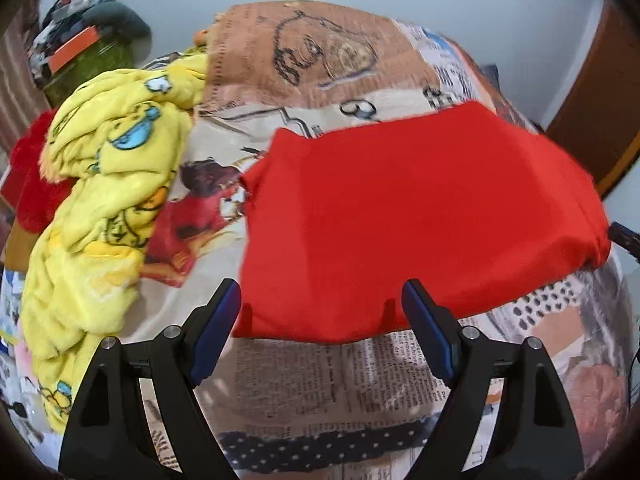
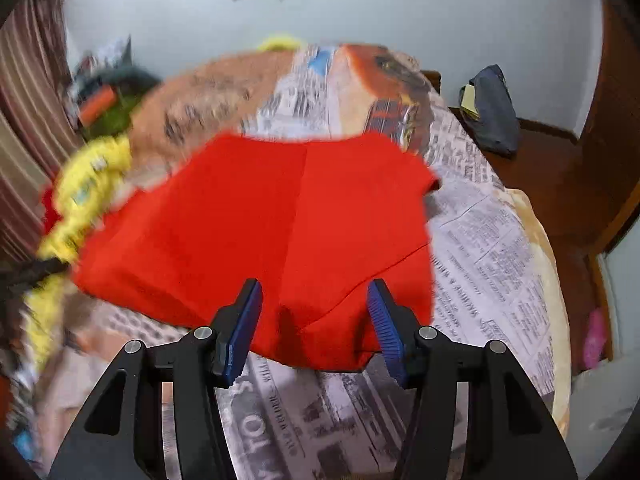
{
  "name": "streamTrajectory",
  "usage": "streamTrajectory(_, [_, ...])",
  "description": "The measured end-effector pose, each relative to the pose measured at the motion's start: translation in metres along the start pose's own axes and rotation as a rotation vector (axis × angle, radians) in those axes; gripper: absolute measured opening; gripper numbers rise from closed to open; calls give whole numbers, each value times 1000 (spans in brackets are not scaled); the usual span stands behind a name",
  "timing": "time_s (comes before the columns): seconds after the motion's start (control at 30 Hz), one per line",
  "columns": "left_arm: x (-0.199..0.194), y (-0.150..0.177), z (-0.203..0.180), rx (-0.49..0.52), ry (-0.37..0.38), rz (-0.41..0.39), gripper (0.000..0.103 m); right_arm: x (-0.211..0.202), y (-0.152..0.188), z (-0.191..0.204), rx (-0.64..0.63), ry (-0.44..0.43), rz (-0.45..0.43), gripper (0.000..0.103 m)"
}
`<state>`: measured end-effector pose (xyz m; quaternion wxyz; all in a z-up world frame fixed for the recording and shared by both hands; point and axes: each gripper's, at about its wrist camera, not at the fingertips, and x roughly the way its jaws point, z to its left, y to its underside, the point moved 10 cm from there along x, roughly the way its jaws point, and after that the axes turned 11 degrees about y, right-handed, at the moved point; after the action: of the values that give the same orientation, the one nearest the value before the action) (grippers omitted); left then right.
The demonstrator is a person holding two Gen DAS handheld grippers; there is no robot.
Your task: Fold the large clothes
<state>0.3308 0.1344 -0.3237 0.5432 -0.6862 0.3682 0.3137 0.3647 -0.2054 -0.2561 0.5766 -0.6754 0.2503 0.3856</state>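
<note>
The red garment (image 1: 420,216) lies folded and flat on a bed (image 1: 340,392) whose cover is printed with newspaper text and cartoon pictures. In the left wrist view it is a wide red shape with its near edge just in front of the left tongs (image 1: 320,312). The blue pads (image 1: 216,332) of these tongs stand wide apart, and nothing is between them; the near edge of the red cloth is seen through the gap, but the pads do not press on it.

In the right wrist view the same red garment (image 2: 256,224) fills the middle of the picture, with a seam or crease going down its centre and a diagonal fold line near its right corner. The right tongs (image 2: 316,316) are also apart, about half way, with the near corner of the cloth seen between the blue pads (image 2: 242,328). The pads are not clamped on the cloth, so it lies free on the bed. This view is somewhat blurred.

To the left of the garment there is a crumpled yellow blanket (image 1: 108,184) with blue and orange cartoon figures, touching the bed cover, and behind it a second piece of red fabric (image 1: 28,176). On the right side of the bed a dark blue bag (image 2: 494,110) lies on a brown wooden surface (image 2: 560,168) near the pale wall (image 2: 400,12)
</note>
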Motion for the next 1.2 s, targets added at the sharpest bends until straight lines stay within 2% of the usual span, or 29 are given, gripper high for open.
streamTrajectory(0.07, [18,8,5,18,-53,50,83,27,14,-9,-70,156,60,51])
streamTrajectory(0.1, [23,12,8,22,-70,64,83,33,19,-16,-83,181,77,59])
streamTrajectory(0.13, [30,18,14,27,-98,79,83,37,24,-23,-71,169,79,68])
streamTrajectory(0.2, [37,28,24,22,-123,100,84,37,26,-46,8,154,87,73])
streamTrajectory(0.3, [39,37,35,-48,-68,83,88,36,28,-76,61,179,100,73])
streamTrajectory(0.33, [38,38,38,-62,-60,83,88,37,30,-90,27,284,110,75])
streamTrajectory(0.37, [36,39,40,-64,-60,80,88,36,30,-96,-8,312,98,74])
streamTrajectory(0.47, [32,41,43,-40,-86,75,88,33,34,-106,36,288,125,74])
streamTrajectory(0.57, [21,39,44,-16,-143,56,88,22,37,-118,55,333,140,73])
streamTrajectory(0.63, [9,35,46,-12,-167,29,88,8,35,-119,95,287,124,73])
streamTrajectory(0.73, [-14,28,67,-1,-327,-21,85,-12,26,-110,122,245,77,76])
streamTrajectory(0.77, [-25,26,77,-17,-357,-42,85,-20,19,-104,120,227,52,76])
streamTrajectory(0.83, [-35,26,84,-78,-290,-56,85,-28,8,-91,113,190,26,76])
streamTrajectory(0.97, [-38,32,70,-207,-25,-55,85,-35,-21,-50,72,98,-25,76])
streamTrajectory(1.07, [-24,39,44,-281,160,-21,85,-32,-38,-14,26,54,-56,82])
streamTrajectory(1.2, [2,44,16,-346,308,23,85,-14,-48,27,-16,-8,-41,82])
